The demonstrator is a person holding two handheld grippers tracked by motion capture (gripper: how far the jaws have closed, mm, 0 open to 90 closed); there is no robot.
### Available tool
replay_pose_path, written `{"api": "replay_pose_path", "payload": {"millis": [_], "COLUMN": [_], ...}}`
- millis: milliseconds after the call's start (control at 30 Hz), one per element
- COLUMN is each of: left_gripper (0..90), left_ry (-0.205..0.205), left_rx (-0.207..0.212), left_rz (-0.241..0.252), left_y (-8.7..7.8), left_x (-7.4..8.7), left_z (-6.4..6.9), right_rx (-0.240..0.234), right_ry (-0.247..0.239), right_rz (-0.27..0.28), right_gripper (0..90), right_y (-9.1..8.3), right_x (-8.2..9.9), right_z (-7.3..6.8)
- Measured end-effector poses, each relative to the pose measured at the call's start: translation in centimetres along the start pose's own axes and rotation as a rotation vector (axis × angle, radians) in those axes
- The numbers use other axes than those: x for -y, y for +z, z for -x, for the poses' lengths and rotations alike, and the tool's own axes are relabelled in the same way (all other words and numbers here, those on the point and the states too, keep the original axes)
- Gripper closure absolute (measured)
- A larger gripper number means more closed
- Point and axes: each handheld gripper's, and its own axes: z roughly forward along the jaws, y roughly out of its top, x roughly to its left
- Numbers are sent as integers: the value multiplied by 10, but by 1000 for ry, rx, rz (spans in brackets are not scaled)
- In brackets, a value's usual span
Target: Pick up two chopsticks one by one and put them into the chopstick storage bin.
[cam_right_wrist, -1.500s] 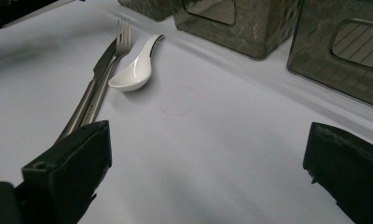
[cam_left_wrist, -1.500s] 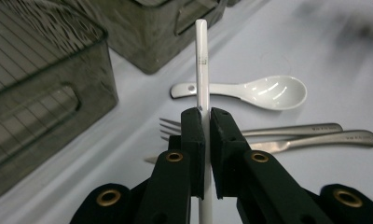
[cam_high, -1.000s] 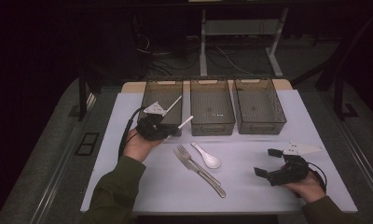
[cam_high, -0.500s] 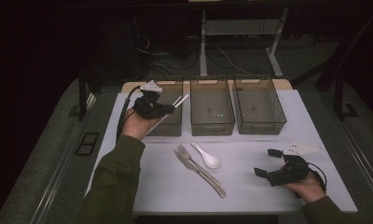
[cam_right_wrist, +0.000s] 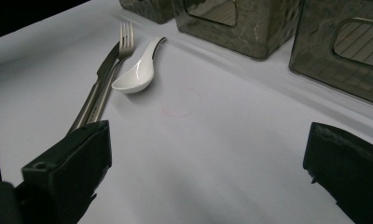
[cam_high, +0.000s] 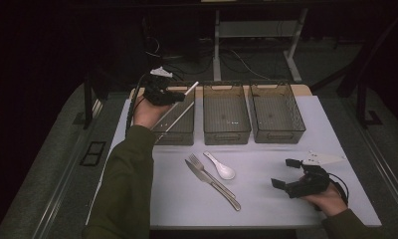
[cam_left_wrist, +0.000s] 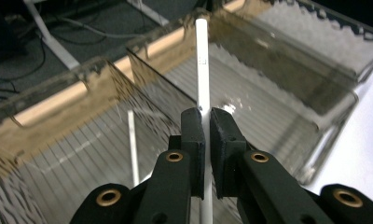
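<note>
Left gripper carries a white stick over the leftmost bin, jaws clamped on it.

It has moved up from beside the fork since a second ago. Another stick, apparently, lies inside the bin. Right gripper rests wide open on the white table; the room beyond is dark.

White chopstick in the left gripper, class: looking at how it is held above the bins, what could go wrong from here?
1. The left gripper pinches the white chopstick low on its length, so most of it sticks out and it may pivot or slip.
2. Its tip reaches over the wall of the left bin toward the middle bin; released now, it might drop into the wrong bin.
3. A second chopstick already lies in the left bin; the new one could land across it.
</note>
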Motion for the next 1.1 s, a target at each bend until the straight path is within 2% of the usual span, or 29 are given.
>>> {"api": "replay_pose_path", "payload": {"millis": [167,333,567,700,833,933,1100], "left_gripper": [839,839,839,839,839,839,839], "left_ry": [-6,-44,-82,-67,-64,-42,-41], "left_rx": [-4,-19,-41,-49,-50,-67,-74], "left_rz": [9,40,46,30,46,16,-33], "left_y": [8,17,30,36,36,40,51], "left_x": [-1,3,9,9,1,-2,5], "left_z": [-12,-25,-39,-40,-43,-43,-44], "right_rx": [-2,-4,-8,-9,-8,-9,-8], "right_ry": [2,3,4,7,8,11,15], "right_rz": [2,4,3,3,3,5,7], "right_gripper": [9,10,9,9,10,9,10], "right_y": [-1,0,-1,-1,-1,-2,-2], "right_x": [0,0,0,1,1,1,1], "right_z": [0,0,1,1,2,2,3]}}
